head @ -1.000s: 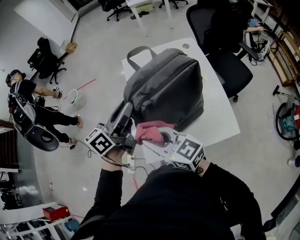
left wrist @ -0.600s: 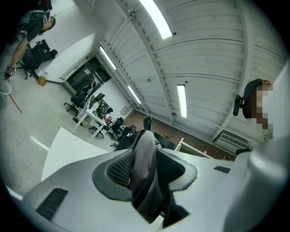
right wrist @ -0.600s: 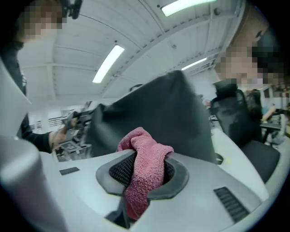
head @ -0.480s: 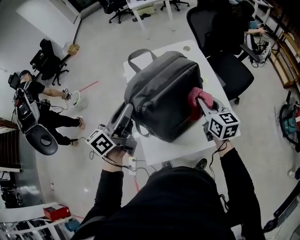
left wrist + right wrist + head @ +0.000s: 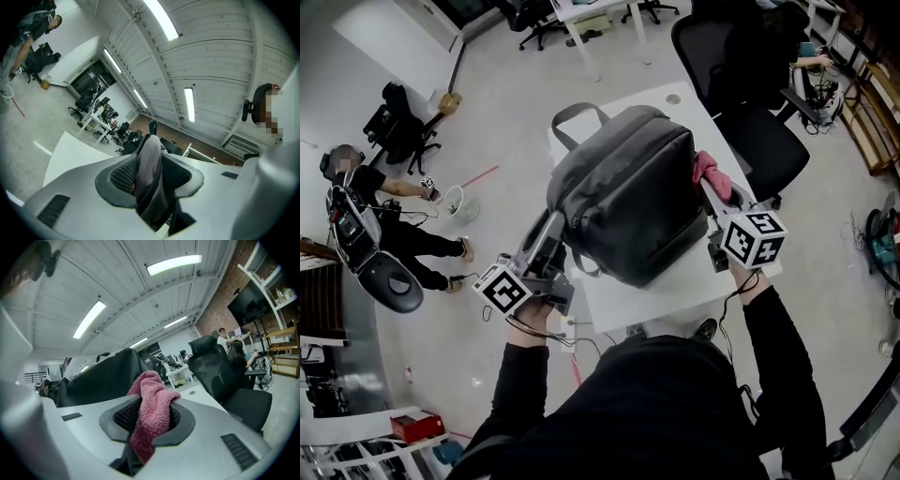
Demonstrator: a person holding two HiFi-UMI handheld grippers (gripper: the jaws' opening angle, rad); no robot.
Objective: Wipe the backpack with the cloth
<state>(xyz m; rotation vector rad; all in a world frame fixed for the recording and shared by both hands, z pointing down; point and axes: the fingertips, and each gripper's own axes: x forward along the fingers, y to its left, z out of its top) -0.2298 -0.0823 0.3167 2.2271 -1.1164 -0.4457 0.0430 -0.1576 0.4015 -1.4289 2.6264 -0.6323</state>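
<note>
The room is an open workspace with a pale floor (image 5: 516, 84) and a ribbed white ceiling (image 5: 117, 291) carrying strip lights; there is brick wall on one side in the right gripper view. Black office chairs stand about, the nearest one (image 5: 750, 122) just beyond the right edge of the white surface (image 5: 623, 302). A person (image 5: 366, 216) sits low on the floor well to the left, near a white basket (image 5: 455, 199).

The surface is small and rectangular, set at a slant to the wearer. The grey backpack (image 5: 628, 202) lies on it on a broad side and covers most of it. Its long axis runs away from the wearer and a little leftward. The top carry handle (image 5: 577, 108) points to the far left corner and the bottom end faces the near edge.

The left tongs (image 5: 551, 230) reach in level from the near left and are clenched on the backpack's grey mesh shoulder strap (image 5: 149, 168), which fills the gap between the pads.

The right tongs (image 5: 717, 187) come in from the near right and are clenched on the pink cloth (image 5: 707, 169). The cloth bunches above the pads and hangs down below them. It is at the backpack's right side, near the far end; whether it presses on the fabric is unclear.
</note>
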